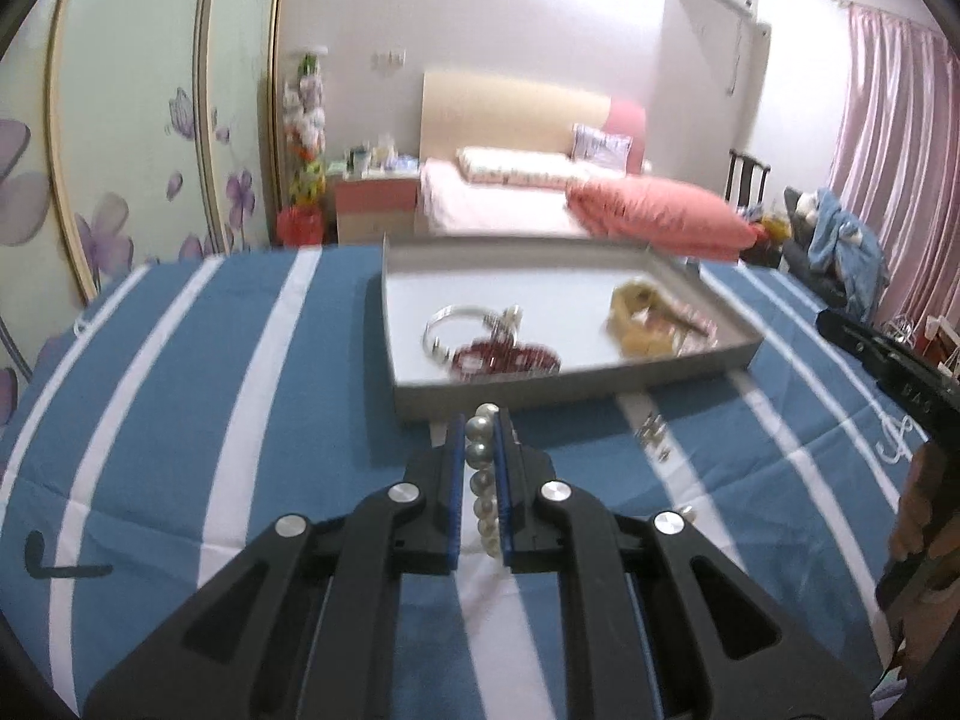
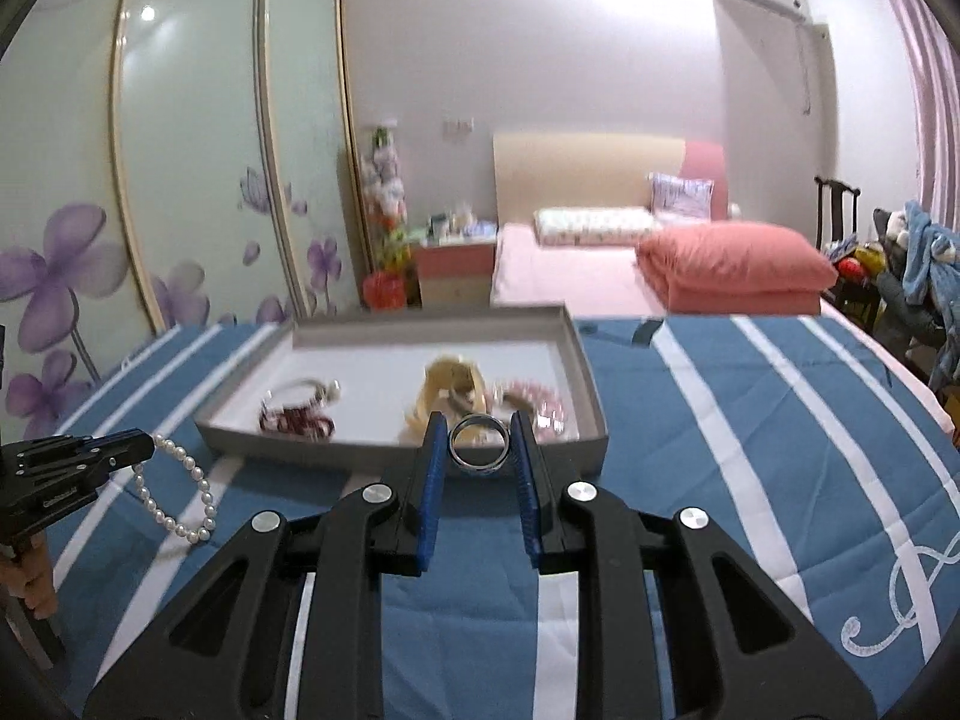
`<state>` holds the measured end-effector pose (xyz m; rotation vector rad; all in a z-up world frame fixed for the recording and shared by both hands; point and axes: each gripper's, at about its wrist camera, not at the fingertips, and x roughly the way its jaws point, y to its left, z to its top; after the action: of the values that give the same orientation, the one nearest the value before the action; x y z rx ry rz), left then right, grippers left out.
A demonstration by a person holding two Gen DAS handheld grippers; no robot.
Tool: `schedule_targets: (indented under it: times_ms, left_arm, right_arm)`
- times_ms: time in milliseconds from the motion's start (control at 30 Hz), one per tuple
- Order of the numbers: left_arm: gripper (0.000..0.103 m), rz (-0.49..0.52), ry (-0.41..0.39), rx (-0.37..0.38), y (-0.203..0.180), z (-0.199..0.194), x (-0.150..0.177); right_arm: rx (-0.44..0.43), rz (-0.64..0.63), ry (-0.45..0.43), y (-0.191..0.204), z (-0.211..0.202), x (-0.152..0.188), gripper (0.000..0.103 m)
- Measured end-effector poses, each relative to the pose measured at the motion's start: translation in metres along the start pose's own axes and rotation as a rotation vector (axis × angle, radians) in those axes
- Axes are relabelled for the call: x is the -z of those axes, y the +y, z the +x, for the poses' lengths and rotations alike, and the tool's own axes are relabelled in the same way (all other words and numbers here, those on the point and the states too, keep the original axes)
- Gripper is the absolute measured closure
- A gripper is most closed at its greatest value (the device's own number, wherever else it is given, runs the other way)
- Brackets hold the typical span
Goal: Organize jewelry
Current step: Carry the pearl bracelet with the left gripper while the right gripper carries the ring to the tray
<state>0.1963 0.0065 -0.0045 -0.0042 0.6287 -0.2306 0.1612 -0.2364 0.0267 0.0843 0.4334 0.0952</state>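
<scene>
Pearl bracelet [image 1: 483, 480]: one, clamped edge-on between the narrow fingers of the left gripper [image 1: 483, 420], raised above the striped blue cloth [image 1: 252, 396], just short of the near wall of the grey tray [image 1: 540, 387]; loop hanging free below the fingers in the right view.
Metal ring [image 2: 479, 443]: one, silver, upright, held between the fingers of the right gripper [image 2: 479, 441], likewise at the tray's near wall.
Step in hand, judged: carry each piece over the wall and set it inside. Best done by clearing the rim fully before lowering, choosing bare tray floor between items already stowed, opening only once low, so pearls do not spill across neighbours and the ring does not roll.
Tray contents, counted: one silver bangle [image 1: 462, 324], one dark red beaded piece [image 1: 507, 360], one yellow-beige piece [image 1: 639, 315], one pink beaded piece [image 2: 537, 402]; four in all, partly blurred.
Outside the tray: cluster of small metal pieces [image 1: 654, 435] on the cloth, number unclear.
Beyond: pink bed [image 1: 510, 204].
</scene>
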Motion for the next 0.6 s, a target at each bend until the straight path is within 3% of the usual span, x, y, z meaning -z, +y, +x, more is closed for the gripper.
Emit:
schedule_targets:
  times_ms: [333, 600]
  left_arm:
    - [0.093, 0.025, -0.163, -0.085, -0.021, -0.035, -0.008]
    - [0.093, 0.046, -0.246, -0.166, -0.039, -0.046, -0.01]
  right_arm:
    - [0.061, -0.056, -0.194, 0.015, -0.022, -0.001, 0.08]
    - [0.067, -0.109, -0.273, 0.027, -0.03, 0.001, 0.08]
